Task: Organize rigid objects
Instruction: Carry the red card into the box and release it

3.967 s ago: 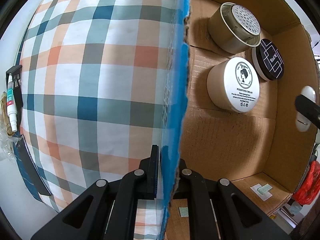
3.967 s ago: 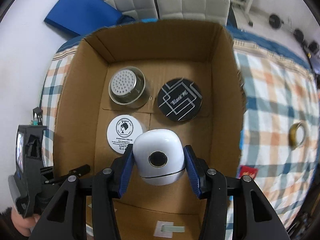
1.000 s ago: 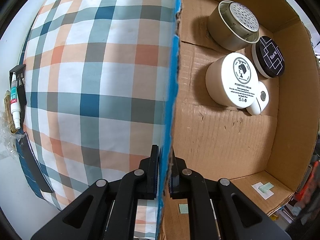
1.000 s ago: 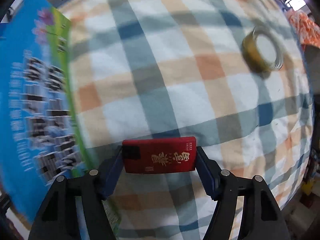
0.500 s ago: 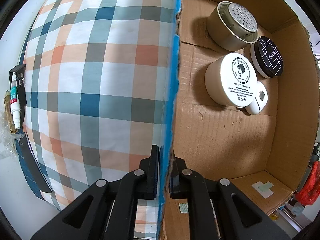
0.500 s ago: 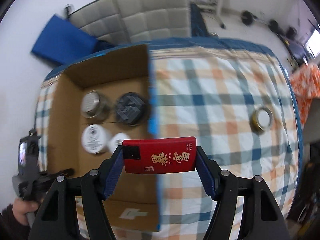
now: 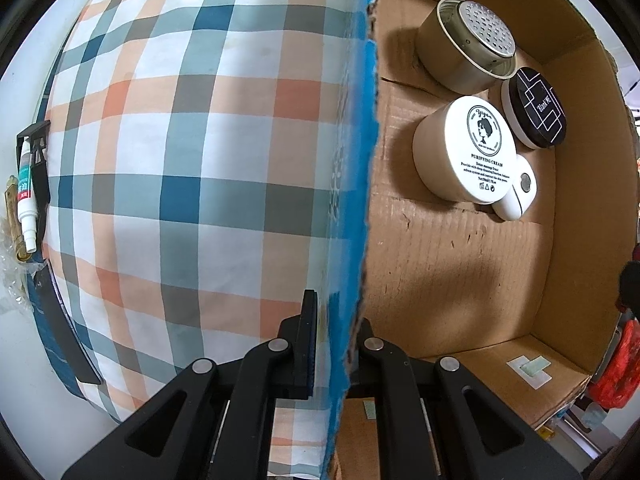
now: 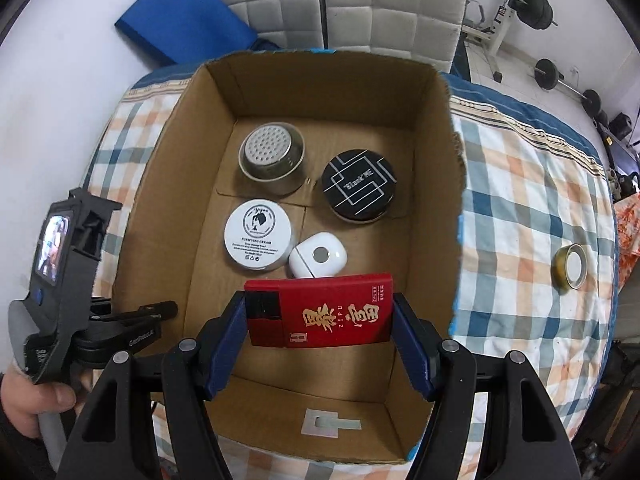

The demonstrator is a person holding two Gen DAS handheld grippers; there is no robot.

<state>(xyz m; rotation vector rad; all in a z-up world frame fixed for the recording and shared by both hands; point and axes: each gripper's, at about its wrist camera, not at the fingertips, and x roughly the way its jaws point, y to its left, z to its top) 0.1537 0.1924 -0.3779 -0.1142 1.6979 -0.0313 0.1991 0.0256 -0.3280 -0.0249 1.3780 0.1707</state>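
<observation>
Corrugated cardboard box (image 8: 168,208) matt; strainer cup (image 8: 272,162) shiny metal; tablecloth (image 7: 180,140) woven cloth; red pack (image 8: 320,310) glossy.

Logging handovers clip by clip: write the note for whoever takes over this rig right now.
Left hand-held gripper: shut on the cardboard box wall, steadying it.
Right hand-held gripper: shut on the red box, held above the cardboard box's open near floor.
Already inside: metal strainer cup, black-lidded jar, white cream jar, white earbud case.
Left: set the red box down; the tape roll is on the plaid cloth outside.
</observation>
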